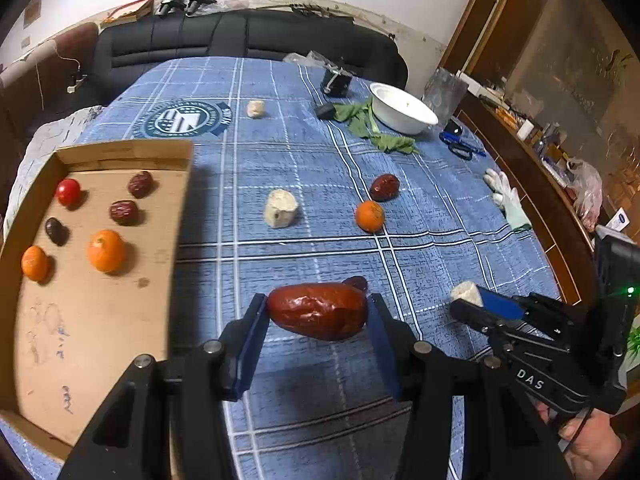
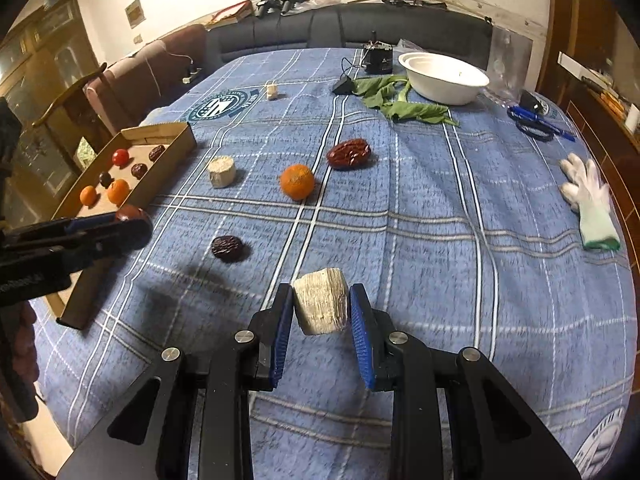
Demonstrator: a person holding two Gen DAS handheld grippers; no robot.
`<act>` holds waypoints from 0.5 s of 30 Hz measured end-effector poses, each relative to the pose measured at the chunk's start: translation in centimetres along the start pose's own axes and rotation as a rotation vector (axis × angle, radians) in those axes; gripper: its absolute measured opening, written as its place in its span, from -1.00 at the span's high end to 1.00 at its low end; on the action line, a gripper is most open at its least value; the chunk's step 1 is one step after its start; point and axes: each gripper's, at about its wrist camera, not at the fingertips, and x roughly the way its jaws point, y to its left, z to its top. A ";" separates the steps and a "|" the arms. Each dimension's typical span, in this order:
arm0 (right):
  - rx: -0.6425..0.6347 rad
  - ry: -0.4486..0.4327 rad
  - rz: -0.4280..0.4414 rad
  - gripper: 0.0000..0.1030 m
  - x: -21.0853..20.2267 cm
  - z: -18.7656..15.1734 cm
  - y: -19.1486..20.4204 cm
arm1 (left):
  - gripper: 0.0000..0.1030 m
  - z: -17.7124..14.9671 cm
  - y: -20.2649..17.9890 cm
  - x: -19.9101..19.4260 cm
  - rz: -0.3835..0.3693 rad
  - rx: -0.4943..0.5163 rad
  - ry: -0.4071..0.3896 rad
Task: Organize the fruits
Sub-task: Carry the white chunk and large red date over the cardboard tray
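My left gripper is shut on a large red-brown date, held above the blue cloth just right of the cardboard tray. The tray holds a cherry tomato, two oranges and three dark dates. My right gripper is shut on a pale cylindrical chunk, also lifted off the cloth. Lying loose on the cloth are an orange, a red date, a dark date and another pale chunk. In the right wrist view the left gripper hovers by the tray's near corner.
A white bowl, green leaves, a small black box and a small pale chunk lie at the far side. A white glove and blue scissors lie at the right. A dark sofa lines the table's far edge.
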 end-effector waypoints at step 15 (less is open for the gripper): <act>-0.095 -0.024 0.097 0.46 0.6 2.8 9.1 | -0.02 -0.8 7.9 -5.3 0.080 -0.085 -0.070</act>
